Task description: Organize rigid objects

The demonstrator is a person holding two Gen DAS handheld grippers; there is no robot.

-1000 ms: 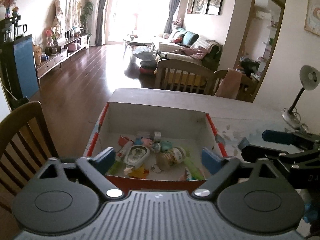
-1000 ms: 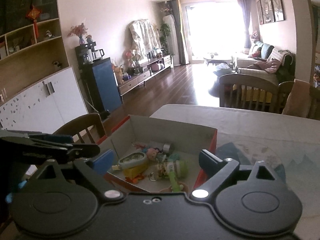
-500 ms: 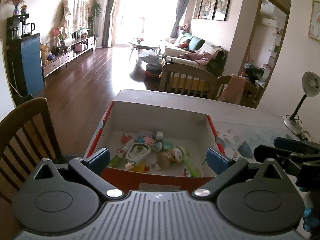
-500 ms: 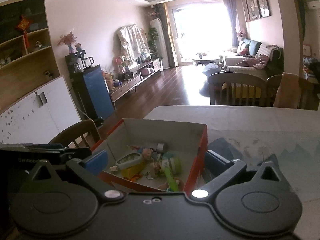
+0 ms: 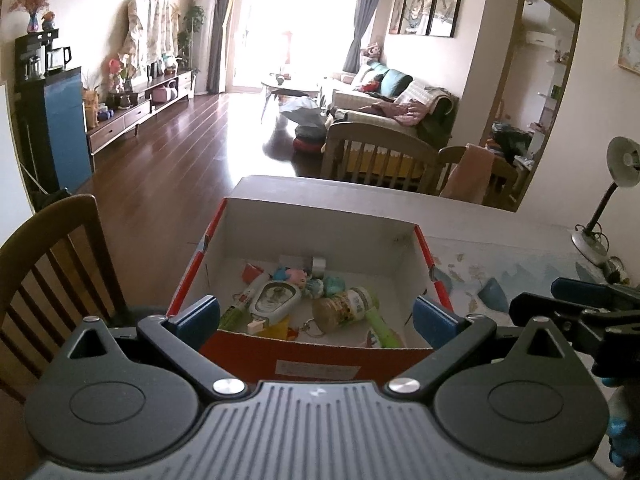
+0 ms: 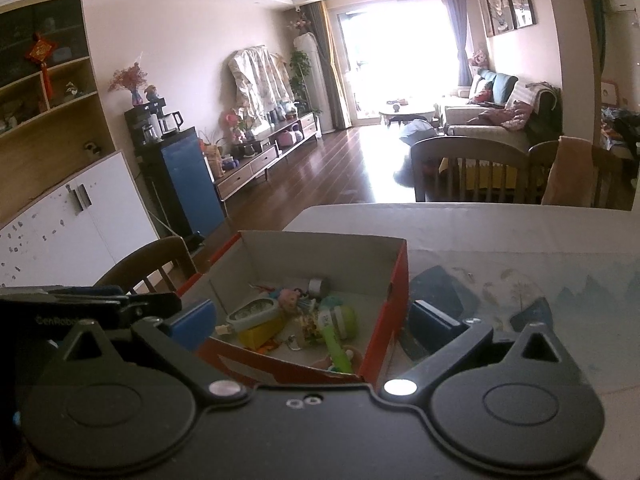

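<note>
Red cardboard box (image 5: 316, 350) sitting on desk (image 5: 520, 248), holding small jar (image 5: 344, 306) & other bits. Left hand-held gripper (image 5: 316, 314) & right hand-held gripper (image 6: 310, 320) both hovering released, empty. Judging: approach jar from above, w/ jaws straddling it.

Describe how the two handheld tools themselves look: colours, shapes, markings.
Both are alike: each black body carries two round discs, silver pivot screws and angled black fingers ending in blue pads. The left tool has a ribbed grey top panel; the right tool has a plain black top. Faint white lettering marks the left tool's side in the right view. No cables or sleeves show.
</note>
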